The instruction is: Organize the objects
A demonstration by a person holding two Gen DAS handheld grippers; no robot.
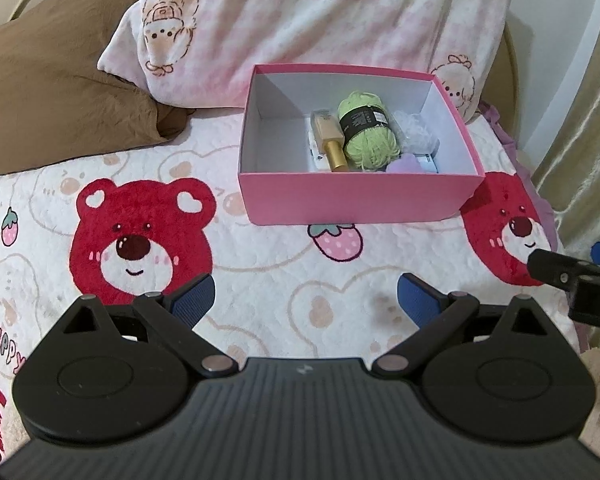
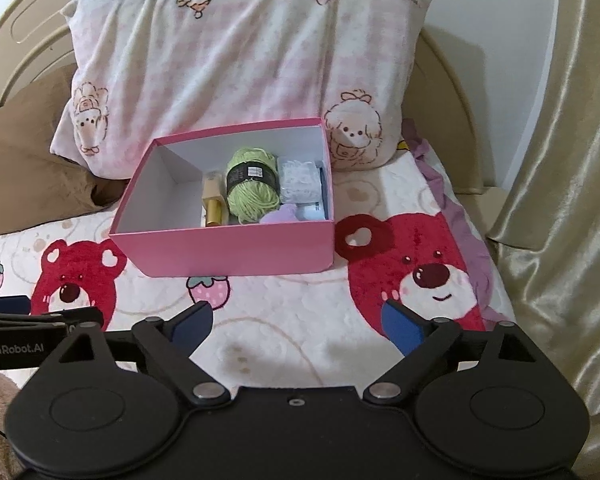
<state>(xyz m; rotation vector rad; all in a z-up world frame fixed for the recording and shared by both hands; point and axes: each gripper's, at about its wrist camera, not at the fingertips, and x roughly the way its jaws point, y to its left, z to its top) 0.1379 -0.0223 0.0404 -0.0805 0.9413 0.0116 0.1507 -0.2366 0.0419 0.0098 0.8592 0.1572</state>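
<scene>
A pink box [image 1: 356, 200] [image 2: 228, 250] with a white inside stands open on the bear-print blanket [image 1: 260, 272] [image 2: 292, 320]. Inside lie a green yarn ball [image 1: 366, 130] [image 2: 252, 186], a bottle with a gold cap [image 1: 332, 140] [image 2: 214, 200], a white lacy piece [image 2: 298, 178], a lilac soft thing [image 1: 406, 164] [image 2: 282, 214] and small white packets. My left gripper [image 1: 306, 304] hovers open over the blanket in front of the box, nothing between its blue pads. My right gripper [image 2: 298, 322] is open too, empty, to the box's front right.
A pink-checked pillow [image 1: 320, 20] [image 2: 240, 60] leans behind the box. A brown cushion [image 1: 52, 92] lies at the left, a shiny curtain [image 2: 560, 200] hangs on the right. The other gripper's body pokes in at each view's edge.
</scene>
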